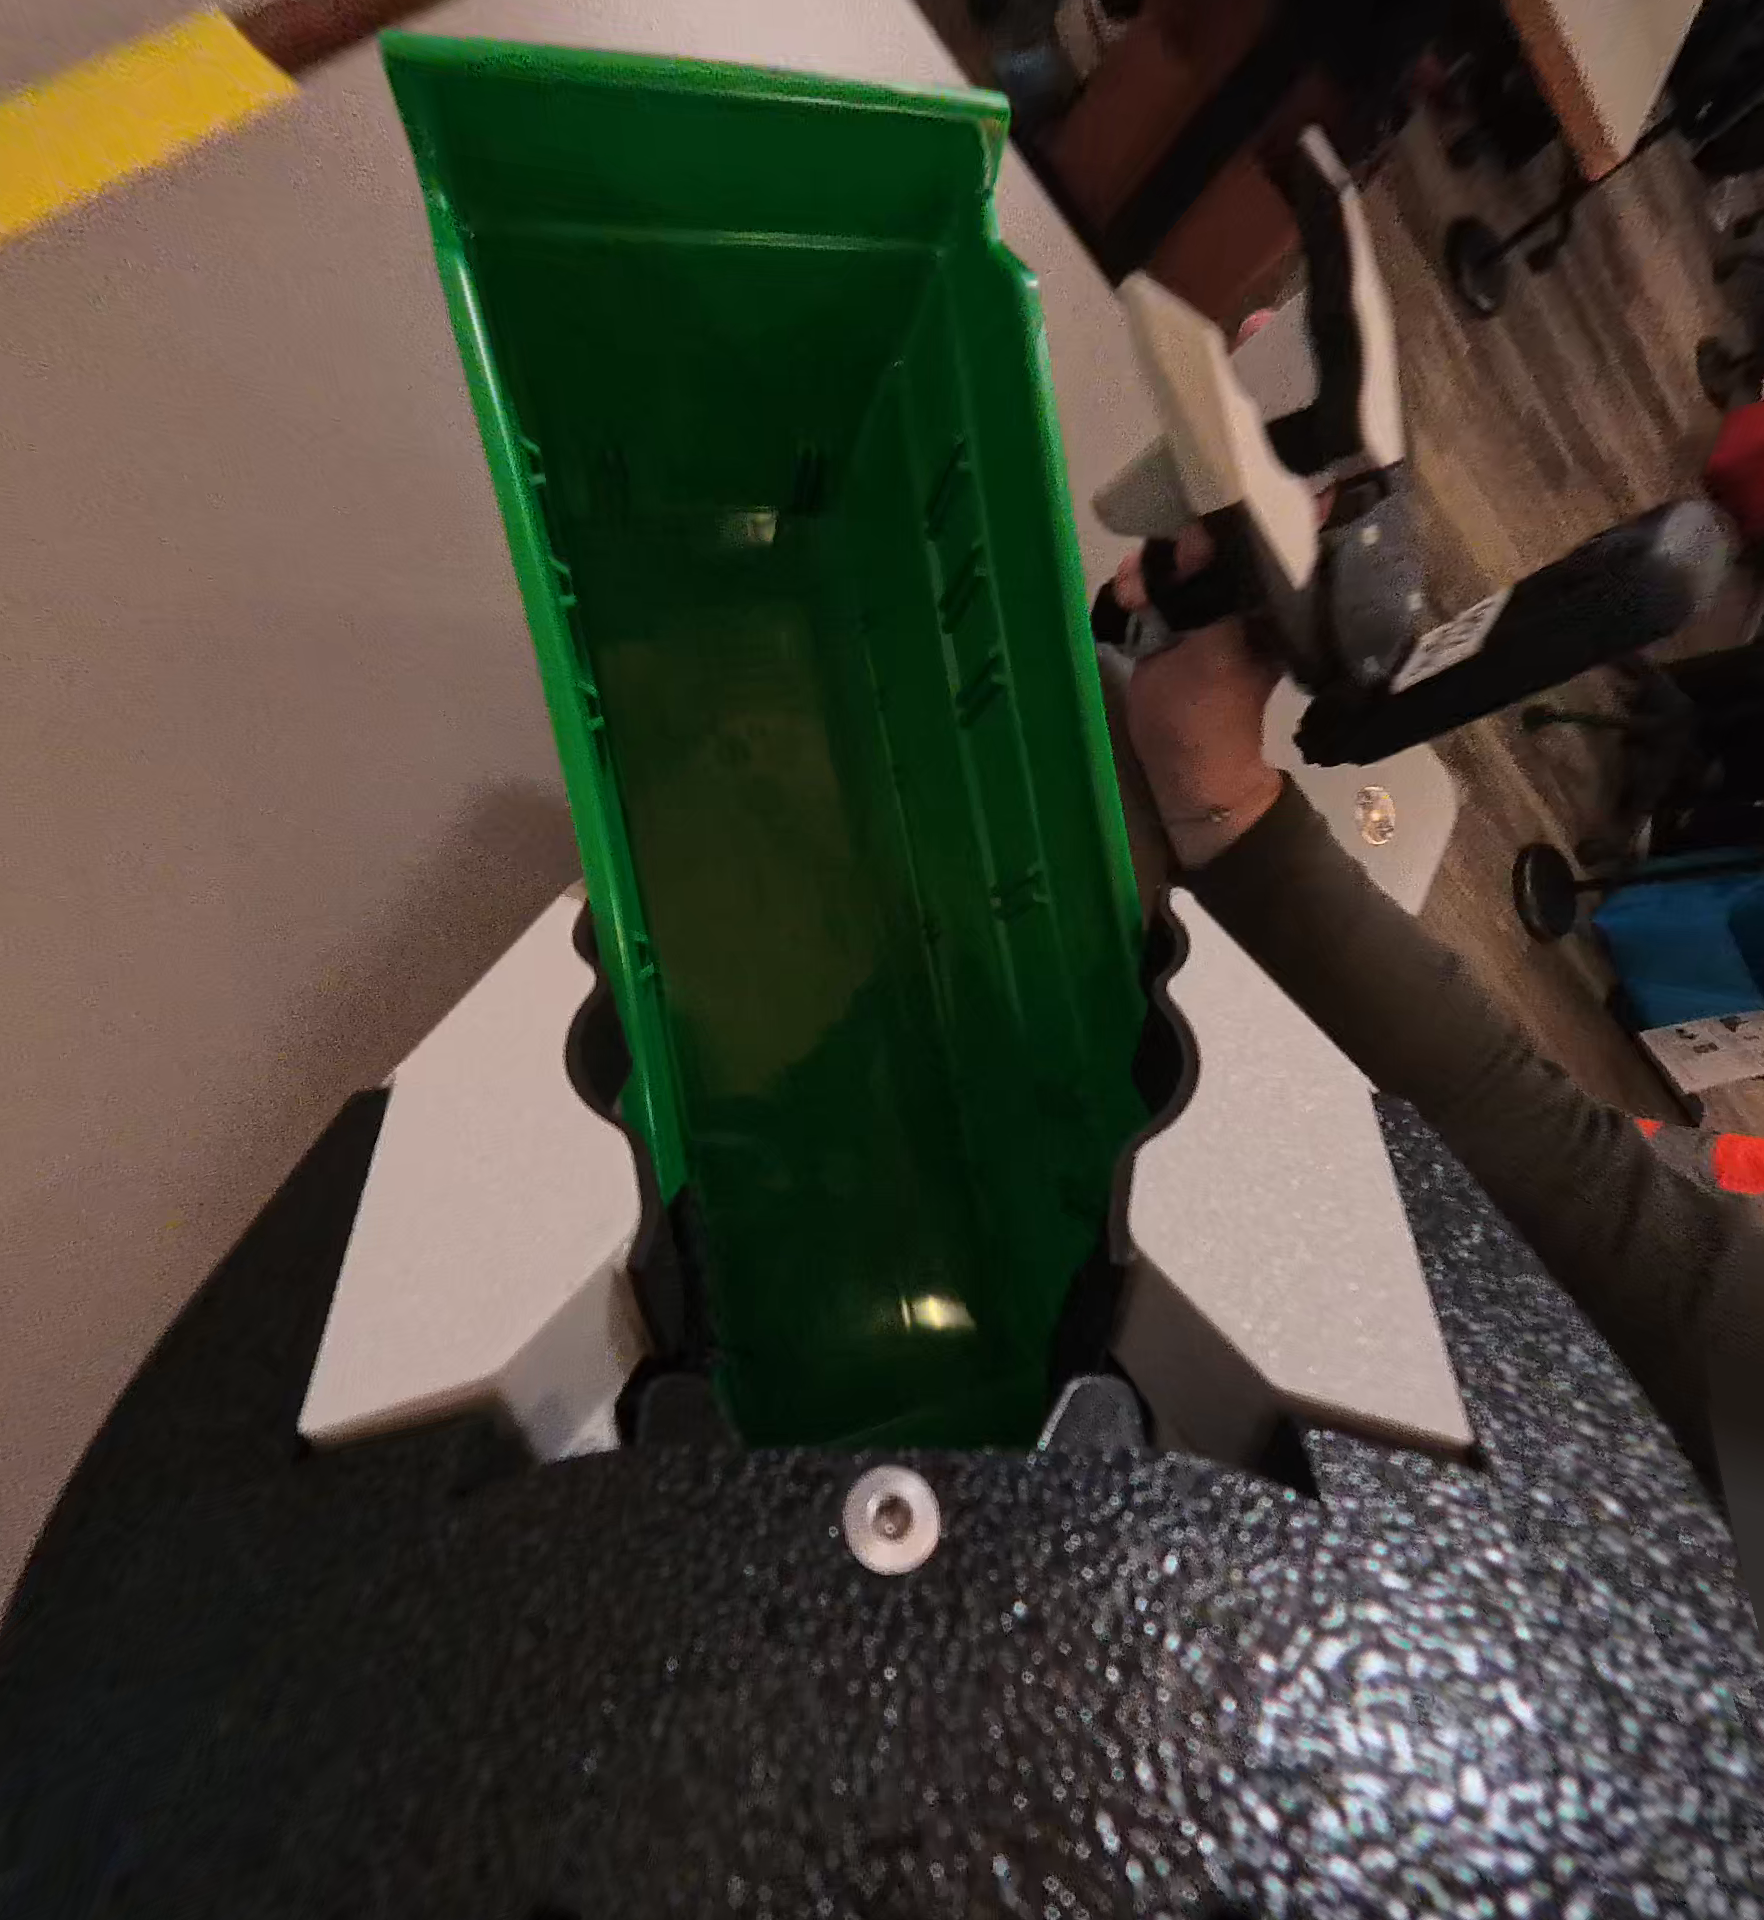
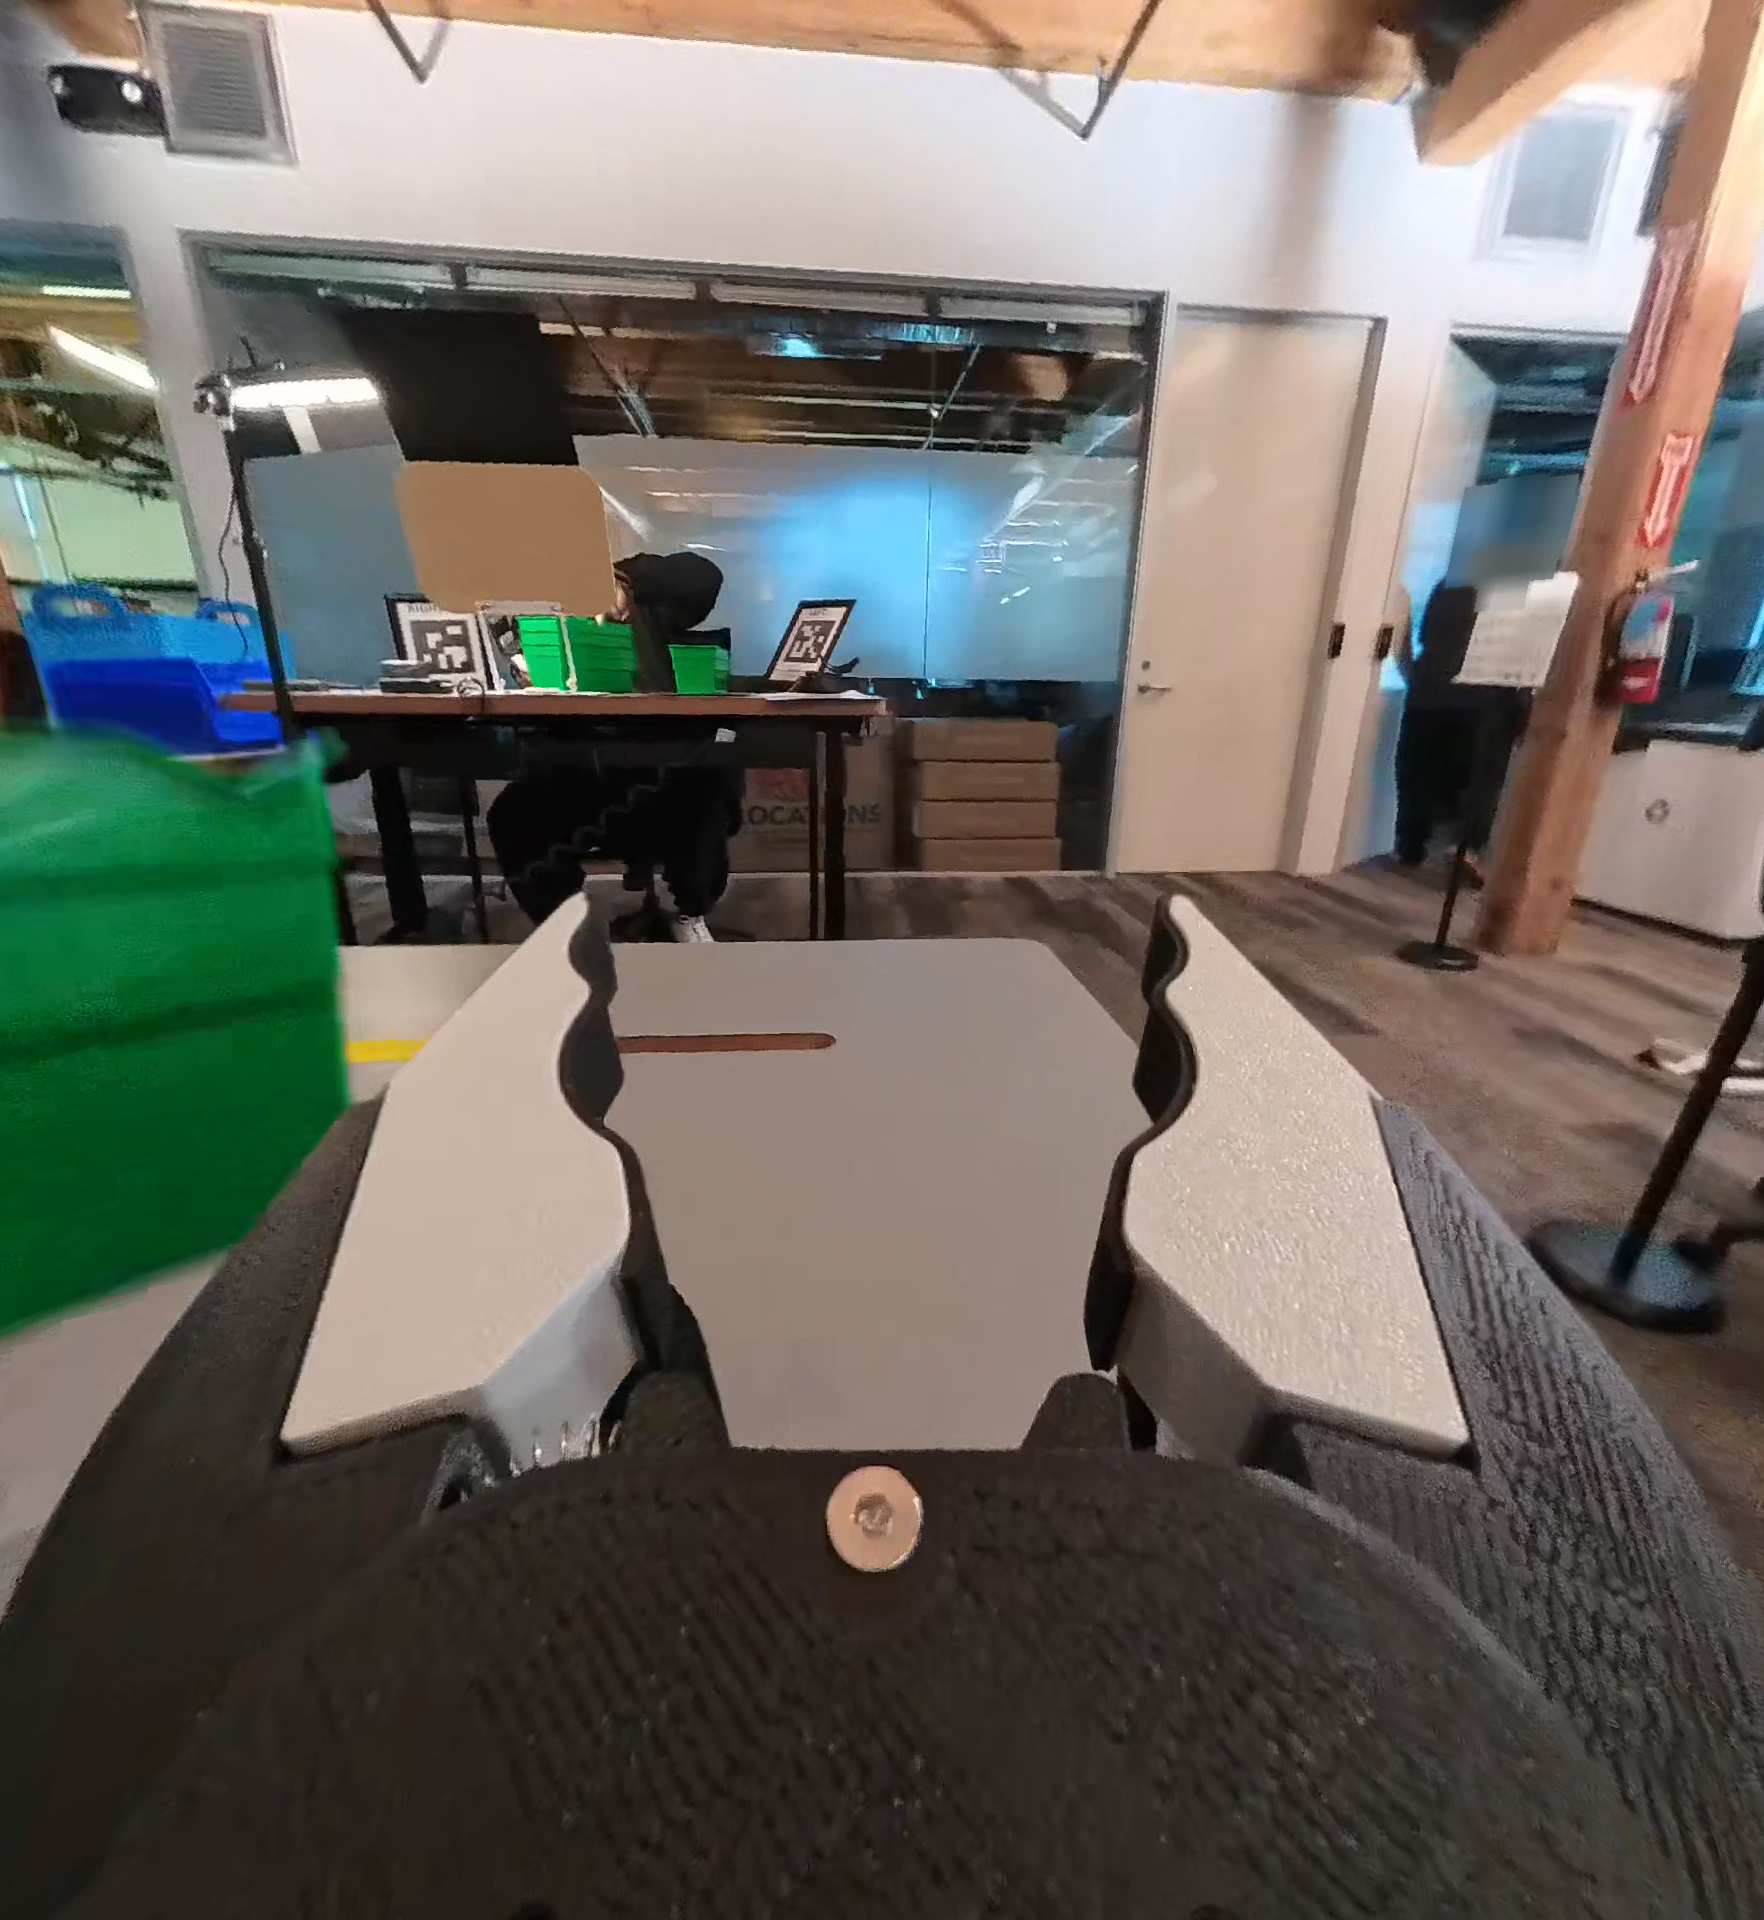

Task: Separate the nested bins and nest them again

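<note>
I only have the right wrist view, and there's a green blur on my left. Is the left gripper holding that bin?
Observer: Yes. The left gripper has its jaws closed on the green bin, one against each side wall.
Operator: Anything nested inside it?
Observer: No, its interior looks empty.
Operator: Where does my gripper sit from there?
Observer: The right gripper is off the bin's right wall.

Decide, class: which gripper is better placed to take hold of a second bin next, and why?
The right gripper, probably. Its jaws stand open and empty above the table, beside the green bin. The left gripper is already closed on that bin, so it is not free.
</note>
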The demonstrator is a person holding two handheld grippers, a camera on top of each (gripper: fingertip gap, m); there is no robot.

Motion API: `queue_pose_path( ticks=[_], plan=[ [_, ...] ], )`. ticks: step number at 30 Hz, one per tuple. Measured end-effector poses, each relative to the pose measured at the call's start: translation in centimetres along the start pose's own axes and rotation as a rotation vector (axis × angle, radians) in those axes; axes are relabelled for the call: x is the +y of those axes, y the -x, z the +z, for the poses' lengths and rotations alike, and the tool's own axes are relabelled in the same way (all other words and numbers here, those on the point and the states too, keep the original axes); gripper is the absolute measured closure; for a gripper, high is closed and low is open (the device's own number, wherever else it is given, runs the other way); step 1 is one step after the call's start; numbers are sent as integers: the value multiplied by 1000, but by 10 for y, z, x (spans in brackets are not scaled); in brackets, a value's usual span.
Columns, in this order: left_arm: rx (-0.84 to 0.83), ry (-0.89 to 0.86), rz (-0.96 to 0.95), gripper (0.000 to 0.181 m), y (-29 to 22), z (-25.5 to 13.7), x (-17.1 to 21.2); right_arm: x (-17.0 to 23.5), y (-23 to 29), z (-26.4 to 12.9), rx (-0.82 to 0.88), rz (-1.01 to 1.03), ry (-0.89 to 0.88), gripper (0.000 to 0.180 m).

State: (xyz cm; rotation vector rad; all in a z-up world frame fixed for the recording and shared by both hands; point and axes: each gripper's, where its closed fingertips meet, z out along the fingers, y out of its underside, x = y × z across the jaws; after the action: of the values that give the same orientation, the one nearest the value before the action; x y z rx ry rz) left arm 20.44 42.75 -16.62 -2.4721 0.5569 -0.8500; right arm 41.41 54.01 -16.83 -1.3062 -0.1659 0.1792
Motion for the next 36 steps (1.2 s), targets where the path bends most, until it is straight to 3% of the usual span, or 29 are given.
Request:
queue_pose_path(
  ticks=[5,12,14,17,19,24,31,36],
  plan=[
    [-111,101,60,82,6,60,11,2,-1,0,0,13,5,78],
    [-232,79,97,76,14,72,12,7,2,3,-15,28,22,78],
    [-236,45,88,69,16,72,11,9,3,4,-24,39,33,77],
    [-238,-24,76,36,15,61,9,12,5,4,-37,45,43,76],
    [-299,-50,109,22,19,37,13,12,6,4,-41,47,44,75],
    [-303,-207,172,21,21,-72,30,12,8,3,-48,46,44,75],
    [-657,-327,-48,21,146,-259,84,9,18,1,-63,-1,31,75],
    [-692,-184,-274,21,214,-295,143,9,18,1,-63,-15,34,75]
  ],
)
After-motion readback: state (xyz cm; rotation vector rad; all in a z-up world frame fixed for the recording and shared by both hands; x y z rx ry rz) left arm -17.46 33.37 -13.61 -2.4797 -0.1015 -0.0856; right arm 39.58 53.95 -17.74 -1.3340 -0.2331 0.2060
